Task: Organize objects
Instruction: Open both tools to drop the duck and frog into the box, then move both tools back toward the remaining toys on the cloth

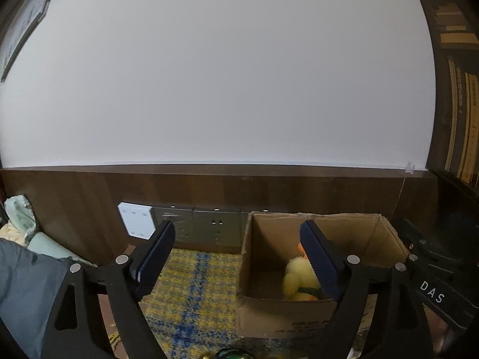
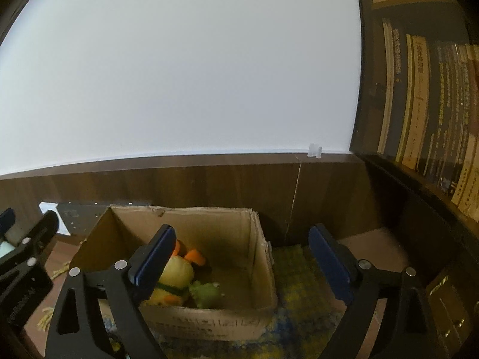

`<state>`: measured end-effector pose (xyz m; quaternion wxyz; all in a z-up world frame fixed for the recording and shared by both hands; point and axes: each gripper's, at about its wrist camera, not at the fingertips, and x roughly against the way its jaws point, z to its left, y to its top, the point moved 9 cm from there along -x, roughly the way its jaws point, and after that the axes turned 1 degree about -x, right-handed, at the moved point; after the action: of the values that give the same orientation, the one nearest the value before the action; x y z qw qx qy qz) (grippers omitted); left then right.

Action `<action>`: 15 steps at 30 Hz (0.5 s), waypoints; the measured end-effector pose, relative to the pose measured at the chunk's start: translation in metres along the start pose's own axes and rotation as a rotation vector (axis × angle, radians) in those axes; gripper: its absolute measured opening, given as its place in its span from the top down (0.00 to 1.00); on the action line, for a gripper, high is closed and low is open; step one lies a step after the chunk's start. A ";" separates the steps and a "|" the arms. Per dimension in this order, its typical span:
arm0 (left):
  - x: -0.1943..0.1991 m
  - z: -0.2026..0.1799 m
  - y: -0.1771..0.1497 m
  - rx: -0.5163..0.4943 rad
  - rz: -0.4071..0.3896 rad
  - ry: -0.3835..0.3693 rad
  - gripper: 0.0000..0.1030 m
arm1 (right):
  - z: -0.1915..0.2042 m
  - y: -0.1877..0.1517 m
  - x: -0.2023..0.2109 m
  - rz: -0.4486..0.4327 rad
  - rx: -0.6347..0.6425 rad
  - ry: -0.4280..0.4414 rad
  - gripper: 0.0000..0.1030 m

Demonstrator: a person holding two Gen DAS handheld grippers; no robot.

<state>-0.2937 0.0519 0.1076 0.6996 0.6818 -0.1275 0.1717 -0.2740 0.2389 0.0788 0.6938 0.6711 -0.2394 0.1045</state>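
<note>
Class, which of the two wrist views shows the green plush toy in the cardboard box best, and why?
The right wrist view: the green plush toy lies in plain sight beside the yellow duck plush in the cardboard box. The left wrist view shows nothing of it, only the duck behind a gripper finger.

We see a brown wooden surface [image 2: 374, 239] carrying a yellow-and-blue plaid cloth [image 1: 191, 287]. An open cardboard box [image 2: 260, 257] stands on the cloth, ahead of our tools. A green item [image 1: 230, 354] lies on the cloth just below the left tool; we cannot identify it.
</note>
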 end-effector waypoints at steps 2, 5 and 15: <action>0.002 0.004 0.000 0.003 0.006 0.002 0.16 | -0.003 -0.002 -0.001 0.005 -0.011 0.005 0.12; 0.007 0.008 -0.003 0.006 0.015 0.009 0.14 | -0.002 -0.005 0.005 -0.002 -0.018 0.007 0.12; 0.032 0.018 -0.016 0.000 0.015 0.012 0.07 | -0.003 -0.020 0.040 -0.052 -0.034 -0.002 0.08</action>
<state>-0.2568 0.0358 0.1065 0.6992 0.6796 -0.1282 0.1809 -0.2302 0.2332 0.0804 0.7073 0.6654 -0.2243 0.0818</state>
